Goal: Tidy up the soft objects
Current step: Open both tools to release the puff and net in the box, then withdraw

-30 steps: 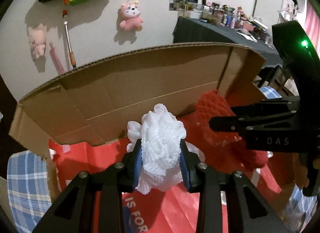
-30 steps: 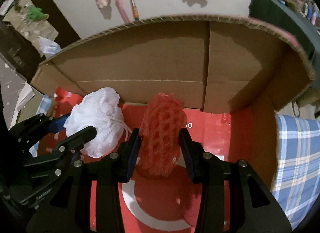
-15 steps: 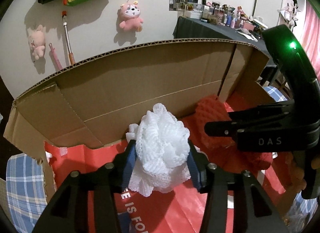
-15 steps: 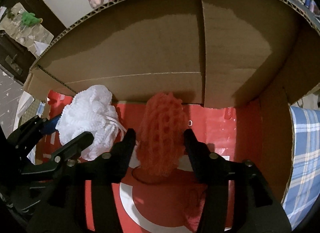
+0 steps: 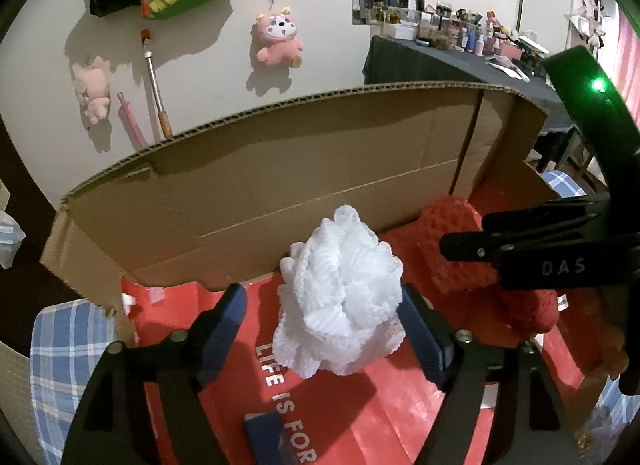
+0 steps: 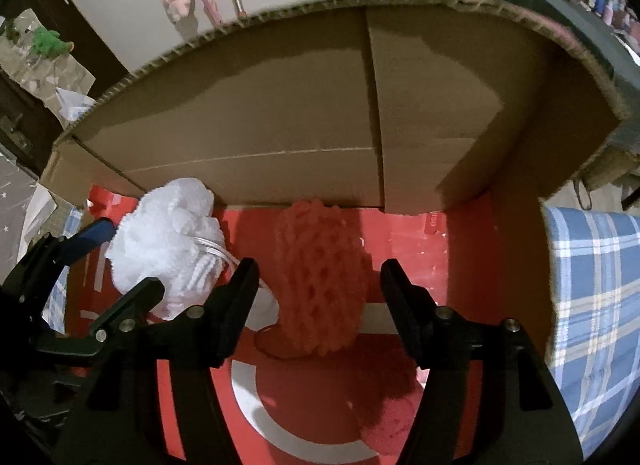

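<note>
A white mesh pouf (image 5: 340,297) lies on the red floor of the cardboard box (image 5: 280,193), between the fingers of my left gripper (image 5: 320,291). Those jaws are opening, with a clear gap on the left side. In the right wrist view, a red mesh pouf (image 6: 320,277) stands on the box floor between the fingers of my right gripper (image 6: 319,265). Its jaws are opening too, with gaps on both sides. The white pouf (image 6: 168,241) sits just left of the red one, and both are close to the far box wall (image 6: 280,125).
Another red soft lump (image 6: 384,421) lies on the box floor near my right gripper. Blue plaid cloth (image 6: 592,285) borders the box on the right and also on the left (image 5: 68,349). Plush toys (image 5: 280,37) hang on the wall; a cluttered dark table (image 5: 460,53) stands behind.
Both grippers' jaws have widened and let go of their poufs. The white and red poufs have puffed out and rest on the box floor. Neither hand has shifted much.
</note>
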`<state>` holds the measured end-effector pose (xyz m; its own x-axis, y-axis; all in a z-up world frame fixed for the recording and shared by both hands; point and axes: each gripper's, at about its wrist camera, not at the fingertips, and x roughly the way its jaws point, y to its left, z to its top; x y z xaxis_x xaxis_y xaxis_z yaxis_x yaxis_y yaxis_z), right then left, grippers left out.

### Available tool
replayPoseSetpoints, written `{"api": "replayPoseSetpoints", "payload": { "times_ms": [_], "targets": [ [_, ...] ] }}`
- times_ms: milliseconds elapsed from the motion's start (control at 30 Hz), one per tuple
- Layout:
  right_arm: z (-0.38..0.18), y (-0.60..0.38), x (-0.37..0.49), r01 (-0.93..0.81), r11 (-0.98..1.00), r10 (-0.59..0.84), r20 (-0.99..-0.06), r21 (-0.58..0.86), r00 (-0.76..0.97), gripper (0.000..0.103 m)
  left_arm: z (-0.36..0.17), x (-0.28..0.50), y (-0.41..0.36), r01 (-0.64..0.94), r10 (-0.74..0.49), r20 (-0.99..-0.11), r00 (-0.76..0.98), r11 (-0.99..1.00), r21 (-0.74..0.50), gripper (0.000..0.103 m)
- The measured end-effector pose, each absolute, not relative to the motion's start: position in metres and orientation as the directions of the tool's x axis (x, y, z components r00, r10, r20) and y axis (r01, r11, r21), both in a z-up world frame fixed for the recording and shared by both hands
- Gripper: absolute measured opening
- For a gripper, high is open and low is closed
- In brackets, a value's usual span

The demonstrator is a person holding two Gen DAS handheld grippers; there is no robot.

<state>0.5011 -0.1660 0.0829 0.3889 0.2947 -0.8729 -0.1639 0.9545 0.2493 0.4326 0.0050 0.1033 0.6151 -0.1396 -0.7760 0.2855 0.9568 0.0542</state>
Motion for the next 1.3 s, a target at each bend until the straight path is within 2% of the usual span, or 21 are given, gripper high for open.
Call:
{"api": "replayPoseSetpoints", "payload": {
  "times_ms": [100,367,433,500,900,1100,1200,1300],
  "targets": [
    [0.092,-0.158,0.493,-0.172,0.954,0.296,-0.864,0.246,0.406,0.069,0.11,0.426,0.008,0.277,-0.146,-0.766,0.625,0.96,0.042,0.085],
    [0.135,-0.157,0.451,-0.217,0.955,0.285,-0.819,0.2,0.498,0.07,0.146,0.392,0.018,0.239,-0.169,-0.711,0.683,0.971,-0.002,0.099],
    [0.148,-0.161,0.431,-0.225,0.956,0.281,-0.803,0.187,0.526,0.075,0.158,0.38,0.021,0.226,-0.171,-0.691,0.702,0.974,-0.012,0.1],
    [0.161,-0.162,0.413,-0.238,0.954,0.288,-0.781,0.183,0.554,0.075,0.17,0.363,0.024,0.223,-0.183,-0.669,0.721,0.974,-0.027,0.102],
    [0.221,-0.165,0.291,-0.268,0.956,0.279,-0.642,0.117,0.714,0.084,0.219,0.245,0.034,0.22,-0.239,-0.539,0.808,0.97,-0.101,0.103],
    [0.231,-0.168,0.228,-0.268,0.961,0.255,-0.565,0.061,0.785,0.084,0.227,0.186,0.03,0.232,-0.233,-0.472,0.85,0.971,-0.061,0.103],
    [0.235,-0.17,0.196,-0.292,0.953,0.291,-0.523,0.082,0.801,0.084,0.229,0.158,0.027,0.238,-0.235,-0.44,0.866,0.97,-0.05,0.103],
    [0.239,-0.171,0.164,-0.321,0.941,0.33,-0.478,0.103,0.814,0.091,0.229,0.13,0.024,0.239,-0.235,-0.402,0.885,0.97,-0.041,0.103]
  ]
}}
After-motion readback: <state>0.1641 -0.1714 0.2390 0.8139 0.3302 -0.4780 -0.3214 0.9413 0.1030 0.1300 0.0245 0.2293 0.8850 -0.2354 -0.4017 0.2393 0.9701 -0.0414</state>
